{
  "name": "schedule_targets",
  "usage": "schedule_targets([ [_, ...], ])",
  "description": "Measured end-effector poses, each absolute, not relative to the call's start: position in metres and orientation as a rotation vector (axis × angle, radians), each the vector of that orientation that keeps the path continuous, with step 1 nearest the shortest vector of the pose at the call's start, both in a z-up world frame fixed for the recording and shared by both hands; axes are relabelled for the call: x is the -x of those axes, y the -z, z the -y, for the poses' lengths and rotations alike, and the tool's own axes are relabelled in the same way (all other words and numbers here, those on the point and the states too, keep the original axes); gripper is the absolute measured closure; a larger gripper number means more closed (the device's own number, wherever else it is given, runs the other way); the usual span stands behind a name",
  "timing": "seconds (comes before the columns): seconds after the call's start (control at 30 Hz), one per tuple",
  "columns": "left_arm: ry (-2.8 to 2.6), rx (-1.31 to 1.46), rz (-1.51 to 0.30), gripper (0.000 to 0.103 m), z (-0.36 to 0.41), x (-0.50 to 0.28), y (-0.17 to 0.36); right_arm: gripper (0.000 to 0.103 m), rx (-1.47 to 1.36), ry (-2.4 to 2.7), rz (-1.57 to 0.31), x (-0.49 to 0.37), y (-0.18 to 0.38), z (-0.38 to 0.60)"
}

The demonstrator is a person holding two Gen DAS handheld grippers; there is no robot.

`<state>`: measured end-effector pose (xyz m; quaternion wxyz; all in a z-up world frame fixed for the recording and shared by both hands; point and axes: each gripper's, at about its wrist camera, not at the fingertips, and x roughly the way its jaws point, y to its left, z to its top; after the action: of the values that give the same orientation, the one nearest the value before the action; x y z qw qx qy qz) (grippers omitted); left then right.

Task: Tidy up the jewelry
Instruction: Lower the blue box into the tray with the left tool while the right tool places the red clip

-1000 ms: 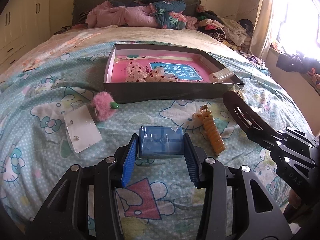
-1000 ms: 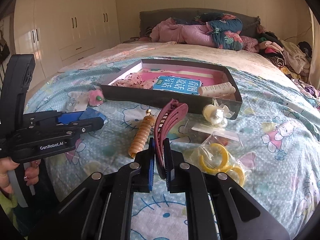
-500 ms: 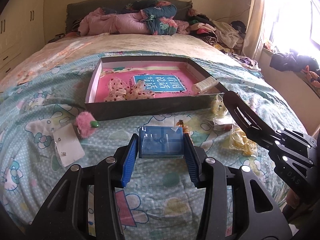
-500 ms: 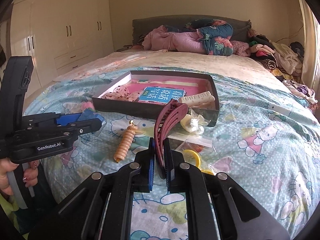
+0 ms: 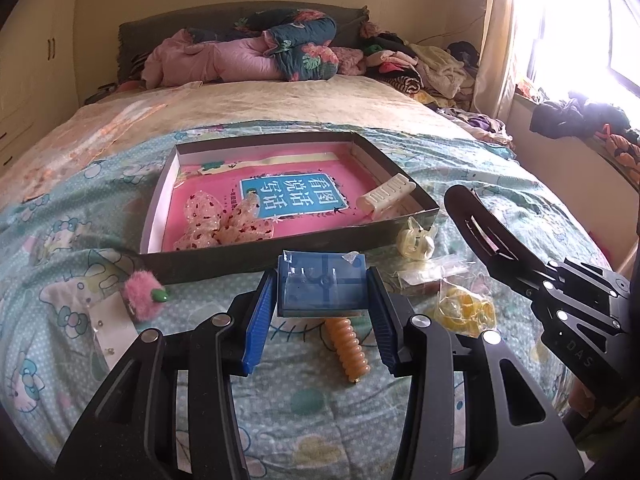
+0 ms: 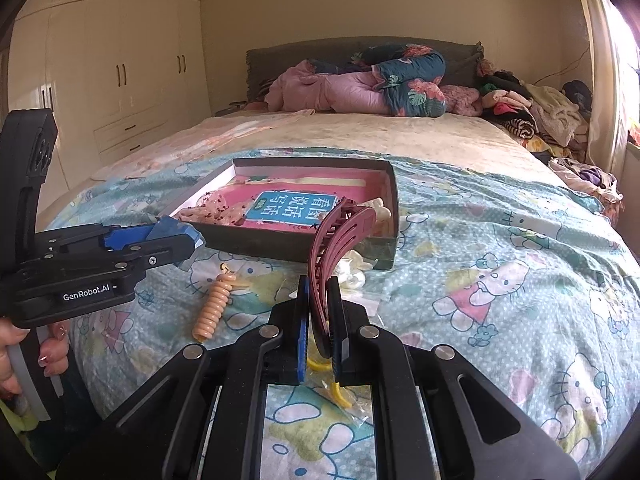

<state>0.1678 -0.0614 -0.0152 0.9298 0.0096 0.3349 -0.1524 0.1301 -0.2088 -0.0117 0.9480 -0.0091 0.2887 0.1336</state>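
My left gripper [image 5: 322, 320] is shut on a small blue plastic box [image 5: 322, 285] and holds it above the bedspread, just in front of the dark open tray [image 5: 256, 258]. My right gripper [image 6: 320, 334] is shut on a dark pink hair claw clip [image 6: 340, 236] that sticks up from the jaws; it also shows in the left wrist view [image 5: 476, 224]. The tray holds a pink book [image 5: 292, 192], a sparkly pink bow [image 5: 218, 224] and a cream hair clip [image 5: 386, 196]. The left gripper [image 6: 160, 240] with the box shows at the left of the right wrist view.
On the bedspread lie an orange spiral hair tie [image 5: 350, 350], a pink fluffy clip [image 5: 142, 298], a white earring card [image 5: 110, 330], a cream bow [image 5: 416, 238], and bagged yellow rings [image 5: 466, 310]. Bedding and clothes are piled at the headboard [image 5: 248, 52].
Both grippers have risen and drawn back, holding their objects. The tray and bed items now sit lower and farther away in both views.
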Motion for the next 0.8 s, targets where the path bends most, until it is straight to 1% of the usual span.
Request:
schedule_targets([
  [0.37, 0.3, -0.021, -0.671, 0.067, 0.062, -0.19, 0.008, 0.094, 0.02, -0.262, -0.589, -0.153, 0.009, 0.214],
  [0.8, 0.279, 0.001, -0.69, 0.067, 0.059, -0.226, 0.014, 0.094, 0.028, -0.273, -0.597, -0.196, 0.004, 0.207],
])
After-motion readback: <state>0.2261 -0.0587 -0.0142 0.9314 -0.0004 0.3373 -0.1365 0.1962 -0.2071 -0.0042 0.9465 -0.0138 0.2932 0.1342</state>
